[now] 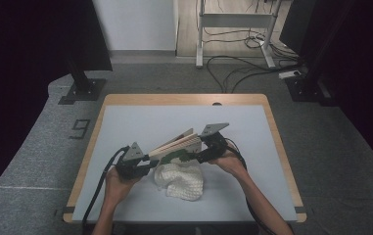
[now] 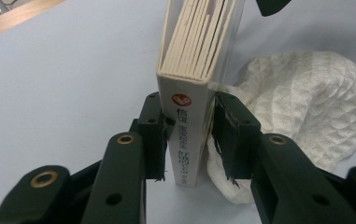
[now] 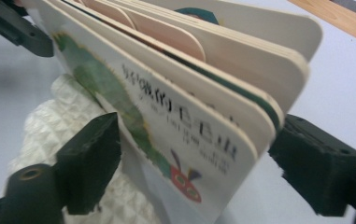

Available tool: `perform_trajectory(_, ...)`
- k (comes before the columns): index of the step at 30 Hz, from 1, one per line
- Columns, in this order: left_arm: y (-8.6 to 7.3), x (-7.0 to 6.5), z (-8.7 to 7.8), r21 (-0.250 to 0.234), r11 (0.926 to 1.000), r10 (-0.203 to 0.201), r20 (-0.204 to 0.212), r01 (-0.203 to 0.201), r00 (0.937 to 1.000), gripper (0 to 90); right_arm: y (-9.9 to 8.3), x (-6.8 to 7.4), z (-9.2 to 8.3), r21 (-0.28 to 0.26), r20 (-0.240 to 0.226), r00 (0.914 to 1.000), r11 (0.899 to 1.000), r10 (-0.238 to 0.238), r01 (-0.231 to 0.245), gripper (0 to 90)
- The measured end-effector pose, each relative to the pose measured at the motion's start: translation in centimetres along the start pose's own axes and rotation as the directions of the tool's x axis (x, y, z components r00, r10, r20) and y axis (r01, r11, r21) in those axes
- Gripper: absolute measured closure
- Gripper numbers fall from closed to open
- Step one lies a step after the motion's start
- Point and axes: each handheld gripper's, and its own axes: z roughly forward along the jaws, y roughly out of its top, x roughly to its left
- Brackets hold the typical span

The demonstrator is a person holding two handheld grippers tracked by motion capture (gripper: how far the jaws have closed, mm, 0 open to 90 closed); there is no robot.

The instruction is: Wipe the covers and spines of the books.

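Note:
A board book (image 1: pixel 174 145) with a green caterpillar on its cover hangs slanted above the table, its thick pages fanned apart. My left gripper (image 1: pixel 147 164) is shut on its white spine (image 2: pixel 185 135), one jaw on each side. My right gripper (image 1: pixel 198 149) takes the far page edges (image 3: pixel 241 121) between its jaws, which are shut on the book: one pad lies on the front cover, the other against the back pages. A white knitted cloth (image 1: pixel 179 180) lies crumpled on the table just below the book, also visible in the left gripper view (image 2: pixel 306 102) and the right gripper view (image 3: pixel 49 121).
The pale blue table top (image 1: pixel 125 122) has a wooden rim (image 1: pixel 184 99). Beyond it on the grey floor stand two black monitor stands (image 1: pixel 82 88) (image 1: pixel 304 85), a metal desk frame (image 1: pixel 233 29) and loose cables (image 1: pixel 243 68).

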Motion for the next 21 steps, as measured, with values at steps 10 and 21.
perform_trajectory(10,0.0,0.0,0.2,0.008,1.0,-0.001,-0.001,0.001,1.0,62.5,-0.2,0.8,-1.5,0.026,0.028,0.9992,0.999,-0.028,0.027,44.7)
perform_trajectory(21,-0.3,0.0,-0.3,0.029,0.9991,-0.03,-0.011,0.031,0.9995,48.3,-0.4,0.6,-1.8,0.011,0.057,0.9984,1.0,0.004,-0.005,56.9)
